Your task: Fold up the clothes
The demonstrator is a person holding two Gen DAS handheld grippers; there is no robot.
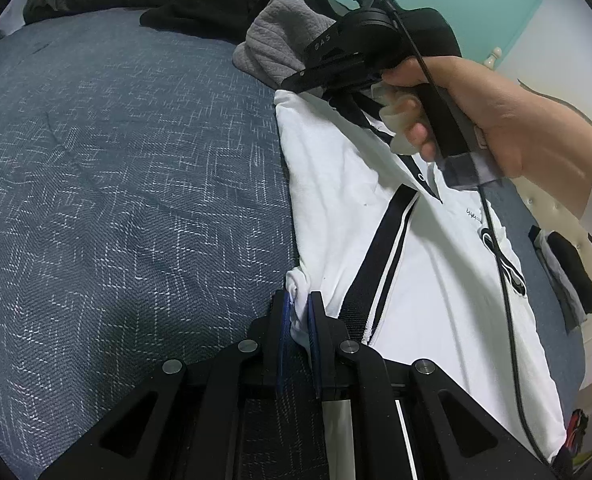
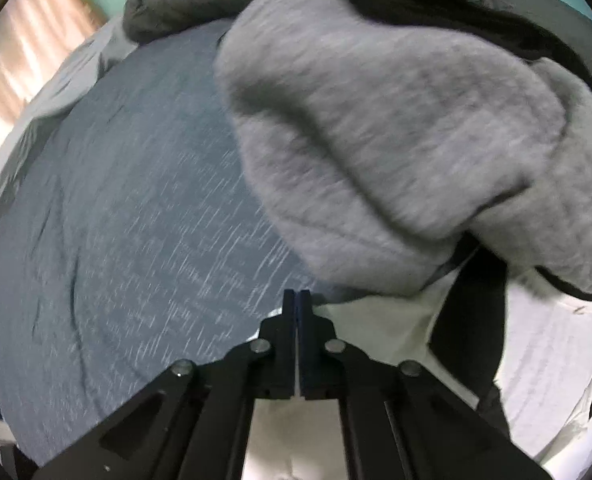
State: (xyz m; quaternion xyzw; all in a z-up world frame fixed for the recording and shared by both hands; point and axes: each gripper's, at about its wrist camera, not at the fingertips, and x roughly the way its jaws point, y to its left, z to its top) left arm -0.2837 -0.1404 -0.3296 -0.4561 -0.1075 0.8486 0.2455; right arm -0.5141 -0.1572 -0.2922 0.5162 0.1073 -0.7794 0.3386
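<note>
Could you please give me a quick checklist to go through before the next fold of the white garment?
1. Left tool pinching the white garment: ok, cloth sits bunched between its fingers.
2. Right tool gripping the same garment: ok, shut at its edge.
3. Bed to the left free for folding: ok, bare blue cover.
4. Grey fleece clear of the garment: not ok, it overlaps the top edge.
5. Cable off the garment: not ok, it trails across it.
</note>
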